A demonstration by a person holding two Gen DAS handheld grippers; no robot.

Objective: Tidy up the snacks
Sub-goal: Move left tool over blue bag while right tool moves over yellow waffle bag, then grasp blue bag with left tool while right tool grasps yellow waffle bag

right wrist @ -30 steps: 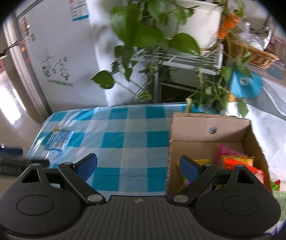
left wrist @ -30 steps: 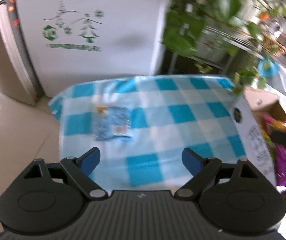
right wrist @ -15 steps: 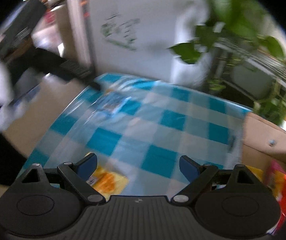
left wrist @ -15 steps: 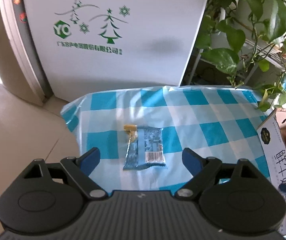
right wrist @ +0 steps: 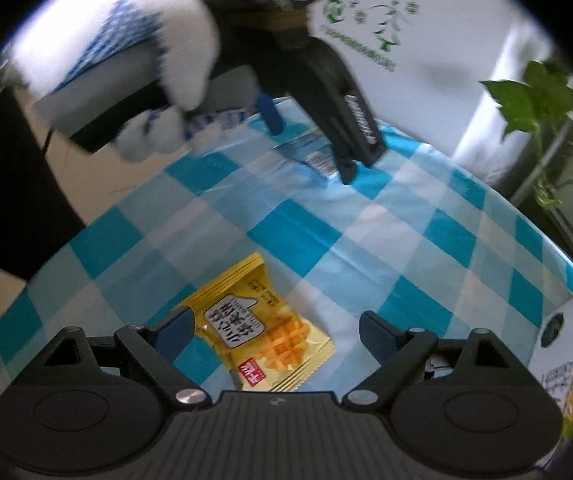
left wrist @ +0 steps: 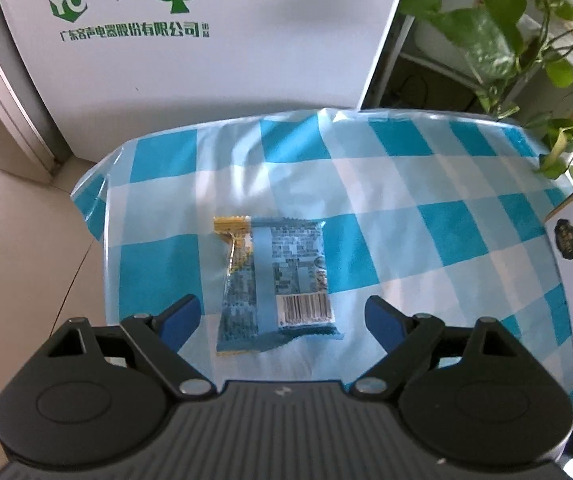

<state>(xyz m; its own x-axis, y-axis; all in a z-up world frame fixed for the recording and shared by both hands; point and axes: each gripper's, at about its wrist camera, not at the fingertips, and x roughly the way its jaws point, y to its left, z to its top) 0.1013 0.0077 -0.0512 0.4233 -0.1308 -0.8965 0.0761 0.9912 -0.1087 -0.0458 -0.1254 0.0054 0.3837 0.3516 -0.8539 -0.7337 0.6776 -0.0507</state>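
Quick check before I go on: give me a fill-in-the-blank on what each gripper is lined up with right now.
1. The blue packet lies between the open fingers of the ____ gripper.
2. The packet in front of the right gripper is ____ in colour.
3. Both packets lie on a ____ tablecloth.
4. The blue packet shows a ____ near its lower edge.

Missing words: left; yellow; checked; barcode
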